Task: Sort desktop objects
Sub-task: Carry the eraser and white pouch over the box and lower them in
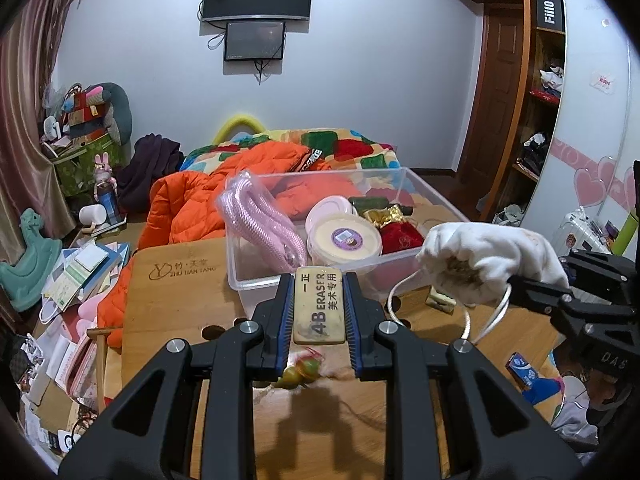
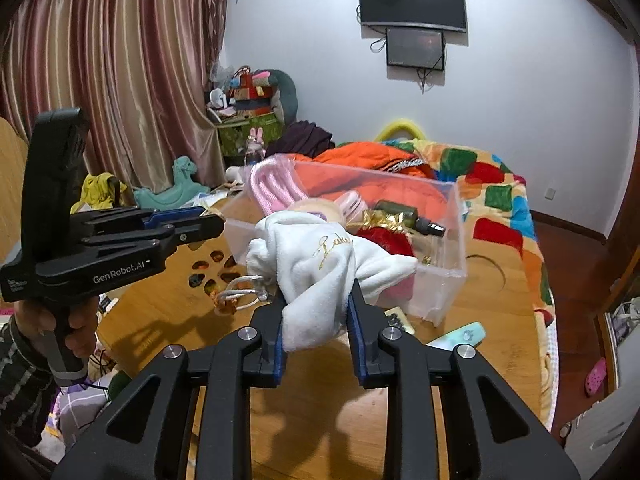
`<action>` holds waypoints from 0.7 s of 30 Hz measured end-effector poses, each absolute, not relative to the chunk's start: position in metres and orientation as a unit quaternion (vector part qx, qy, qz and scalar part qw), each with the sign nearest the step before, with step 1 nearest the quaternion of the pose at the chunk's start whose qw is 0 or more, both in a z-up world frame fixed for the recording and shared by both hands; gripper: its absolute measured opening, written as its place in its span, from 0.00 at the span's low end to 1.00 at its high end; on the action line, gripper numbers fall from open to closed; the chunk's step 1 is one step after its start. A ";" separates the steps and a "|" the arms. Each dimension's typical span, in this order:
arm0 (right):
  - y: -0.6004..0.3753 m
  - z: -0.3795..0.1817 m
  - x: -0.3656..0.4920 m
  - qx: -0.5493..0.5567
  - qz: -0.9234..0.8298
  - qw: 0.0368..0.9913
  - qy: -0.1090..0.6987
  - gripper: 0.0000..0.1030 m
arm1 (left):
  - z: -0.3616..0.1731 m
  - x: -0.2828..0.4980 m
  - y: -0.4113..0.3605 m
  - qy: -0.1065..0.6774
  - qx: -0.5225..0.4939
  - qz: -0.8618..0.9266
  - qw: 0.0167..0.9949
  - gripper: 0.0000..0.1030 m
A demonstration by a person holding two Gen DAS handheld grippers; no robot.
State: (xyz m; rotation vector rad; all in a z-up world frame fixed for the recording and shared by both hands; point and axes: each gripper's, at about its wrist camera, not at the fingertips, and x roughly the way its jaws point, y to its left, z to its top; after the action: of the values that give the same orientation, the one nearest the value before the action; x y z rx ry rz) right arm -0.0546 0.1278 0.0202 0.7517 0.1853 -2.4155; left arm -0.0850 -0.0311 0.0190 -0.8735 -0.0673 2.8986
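My left gripper [image 1: 319,280] is shut on a beige 4B eraser [image 1: 319,306], held above the wooden table just before the clear plastic bin [image 1: 256,284]. My right gripper [image 2: 316,300] is shut on a white drawstring pouch [image 2: 320,268], held in front of the bin [image 2: 440,288]; the pouch also shows at the right of the left wrist view [image 1: 484,258]. The bin holds a pink coiled rope [image 1: 260,216], a round tub with a purple label [image 1: 344,238], a red and gold pouch [image 1: 394,228] and a dark bottle [image 2: 404,212].
A small wrapped green item [image 1: 300,372] lies on the table [image 1: 176,300] under my left gripper. A mint-green object [image 2: 460,336] and a small keypad item [image 2: 398,318] lie right of the bin. An orange jacket [image 1: 192,204] and a bed lie behind.
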 end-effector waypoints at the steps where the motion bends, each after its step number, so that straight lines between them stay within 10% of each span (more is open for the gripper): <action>1: 0.129 0.023 -0.055 0.280 -0.911 0.295 0.070 0.22 | 0.020 -0.085 -0.030 -0.022 -0.286 0.956 0.057 0.22; 21: 0.131 0.026 -0.113 0.281 -0.918 0.268 0.084 0.22 | 0.021 -0.134 -0.038 -0.032 -0.293 0.954 0.050 0.22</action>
State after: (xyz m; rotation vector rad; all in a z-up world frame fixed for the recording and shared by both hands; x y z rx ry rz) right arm -0.1131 0.1310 0.0260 0.7573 0.2258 -2.4749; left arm -0.1336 -0.0377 0.0205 -0.8907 -0.0972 2.9058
